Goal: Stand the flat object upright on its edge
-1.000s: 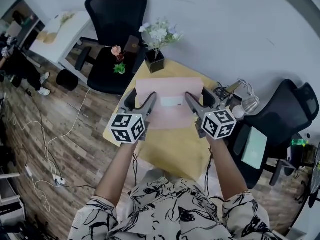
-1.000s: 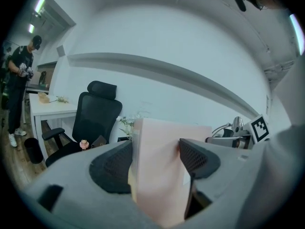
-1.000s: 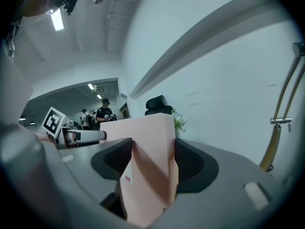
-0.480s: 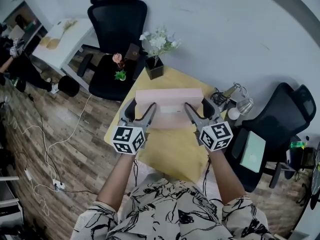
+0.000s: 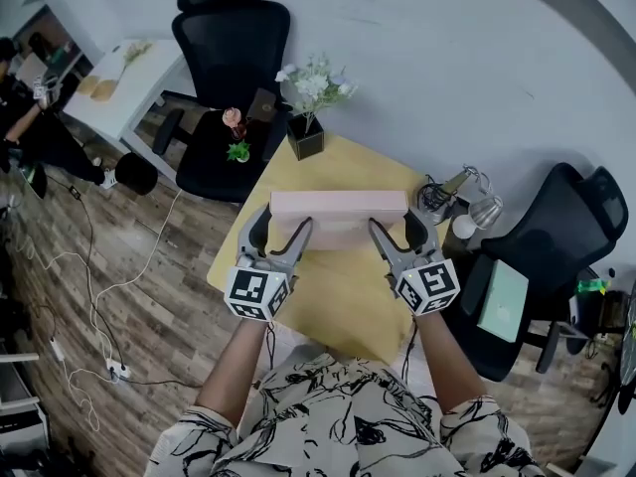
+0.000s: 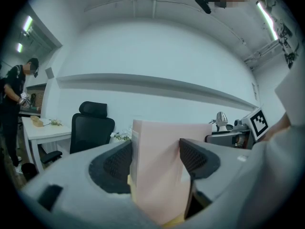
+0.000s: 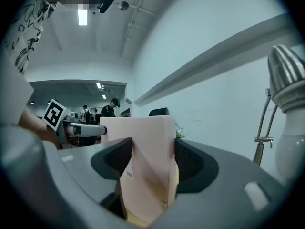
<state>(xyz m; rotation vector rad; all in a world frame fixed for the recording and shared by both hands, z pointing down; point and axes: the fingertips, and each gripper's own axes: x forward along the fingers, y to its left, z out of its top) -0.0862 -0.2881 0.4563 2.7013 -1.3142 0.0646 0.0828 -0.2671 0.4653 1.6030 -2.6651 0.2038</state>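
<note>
A flat pink box [image 5: 338, 205] stands almost upright on its long edge on the yellow table [image 5: 343, 296]; the head view shows mostly its narrow top side. My left gripper [image 5: 281, 229] is shut on the box's left end and my right gripper [image 5: 397, 229] on its right end. In the left gripper view the pink box [image 6: 159, 168] fills the gap between the dark pads [image 6: 117, 163] of the left gripper [image 6: 155, 159]. The right gripper view shows the box [image 7: 145, 156] pinched the same way in the right gripper [image 7: 152, 161], with a small label on its near face.
A black pot of white flowers [image 5: 307, 127] sits at the table's far corner. A desk lamp [image 5: 475, 199] and cables [image 5: 433, 200] crowd the right edge. Black office chairs stand behind [image 5: 234, 38] and to the right [image 5: 566, 232]. A person [image 5: 35, 117] stands far left.
The pink box has tipped from showing its broad face to standing nearly on edge. Both grippers rolled with it, lifting slightly and drawing back toward the person.
</note>
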